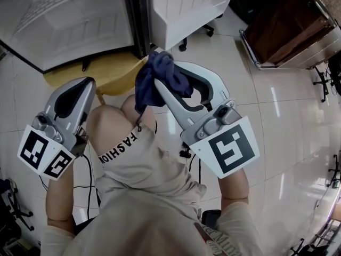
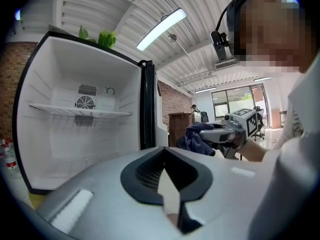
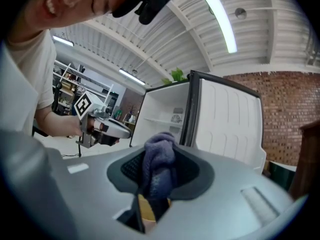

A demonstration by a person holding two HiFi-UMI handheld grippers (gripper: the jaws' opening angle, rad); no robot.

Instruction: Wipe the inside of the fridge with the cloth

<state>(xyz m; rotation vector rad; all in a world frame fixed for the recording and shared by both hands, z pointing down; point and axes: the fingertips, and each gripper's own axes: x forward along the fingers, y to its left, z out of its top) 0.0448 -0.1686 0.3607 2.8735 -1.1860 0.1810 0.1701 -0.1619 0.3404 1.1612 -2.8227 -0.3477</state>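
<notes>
1. Right gripper (image 1: 160,74) grips the blue cloth (image 1: 154,81) between its jaws, out in front of the open fridge (image 1: 80,25).
2. Left gripper (image 2: 170,196) alongside has its jaws pressed together, holding nothing.

Fridge (image 1: 64,31) ahead — its door (image 1: 186,9) right, cabinet (image 1: 287,25) farther right

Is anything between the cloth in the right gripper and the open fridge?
No: in the right gripper view the stretch from the cloth to the open fridge is bare.
</notes>
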